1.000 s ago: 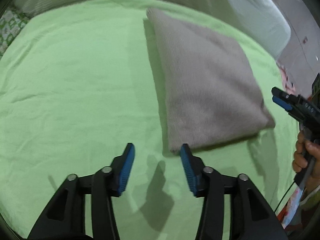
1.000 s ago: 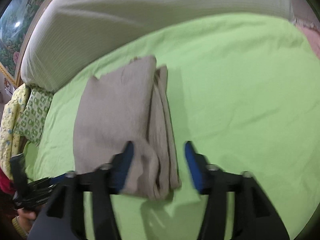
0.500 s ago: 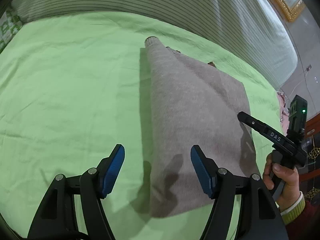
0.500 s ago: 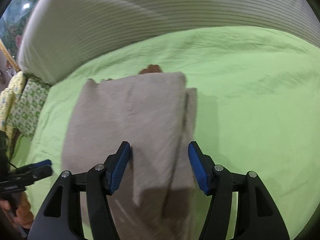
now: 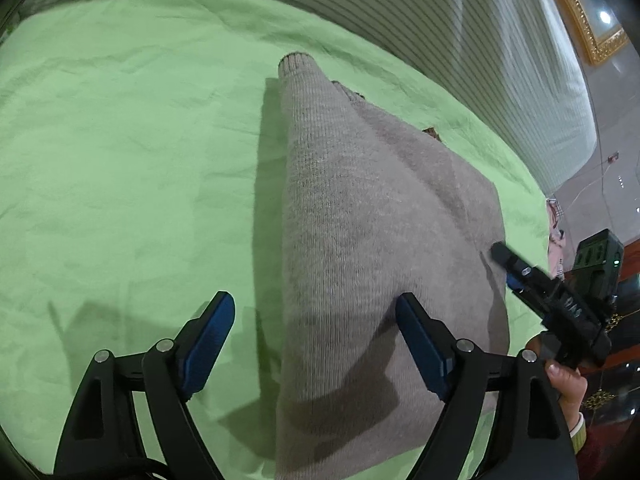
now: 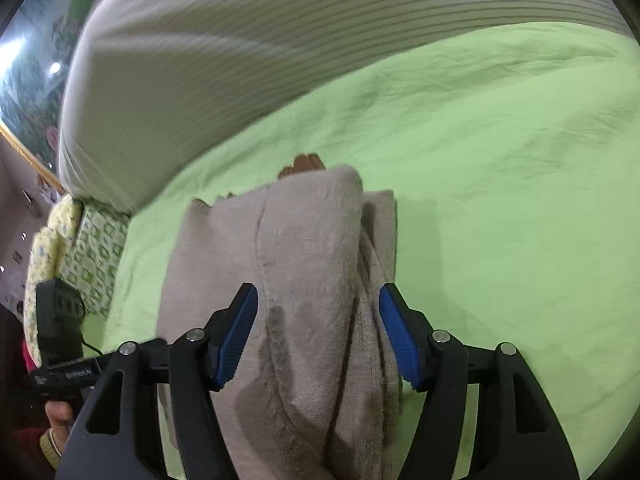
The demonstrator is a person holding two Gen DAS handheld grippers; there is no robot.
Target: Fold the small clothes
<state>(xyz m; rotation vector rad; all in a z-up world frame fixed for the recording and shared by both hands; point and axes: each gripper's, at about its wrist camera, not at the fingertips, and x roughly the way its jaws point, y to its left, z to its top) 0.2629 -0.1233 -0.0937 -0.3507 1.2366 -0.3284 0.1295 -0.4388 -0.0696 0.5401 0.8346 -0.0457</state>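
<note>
A folded grey knit garment lies on the green bed sheet. My left gripper is open and hangs over the garment's near left edge, with its right finger above the cloth. My right gripper is open and straddles the garment at its near right side, where layered folded edges show. Neither gripper holds anything. The right gripper also shows in the left wrist view, at the garment's right edge.
A white striped duvet or pillow runs along the far side of the bed. A green patterned pillow lies at the left in the right wrist view. The bed's right edge and the floor show in the left wrist view.
Both grippers have moved forward over the garment and opened wider. The garment now sits between the fingers of each gripper instead of ahead of them.
</note>
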